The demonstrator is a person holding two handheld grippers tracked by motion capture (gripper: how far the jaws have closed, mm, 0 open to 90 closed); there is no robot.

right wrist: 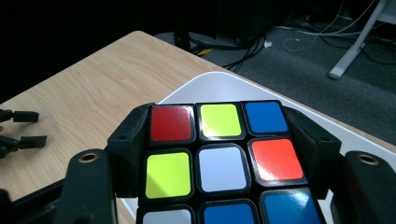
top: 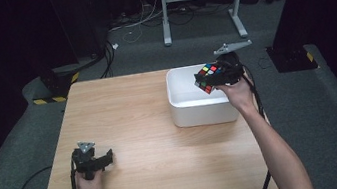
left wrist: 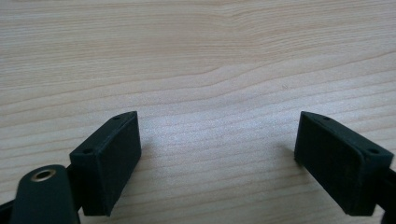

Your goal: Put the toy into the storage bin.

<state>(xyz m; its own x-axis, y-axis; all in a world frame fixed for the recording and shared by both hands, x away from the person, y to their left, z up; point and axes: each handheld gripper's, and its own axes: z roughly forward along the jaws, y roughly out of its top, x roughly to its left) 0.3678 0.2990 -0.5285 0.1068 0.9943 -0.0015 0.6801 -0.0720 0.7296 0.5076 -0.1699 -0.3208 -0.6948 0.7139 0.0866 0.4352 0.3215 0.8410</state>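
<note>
scrambled puzzle cube (right wrist: pixel 219 161), black-framed stickers in mixed colours.

Left gripper (left wrist: pixel 217 154): jaws spread wide, nothing between them.
Table (left wrist: pixel 196 56): pale wood grain, just beneath the pads.

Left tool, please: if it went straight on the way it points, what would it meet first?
Probably the bare wooden table: the left tool looks angled down at it, jaws open, nothing lying between.
</note>
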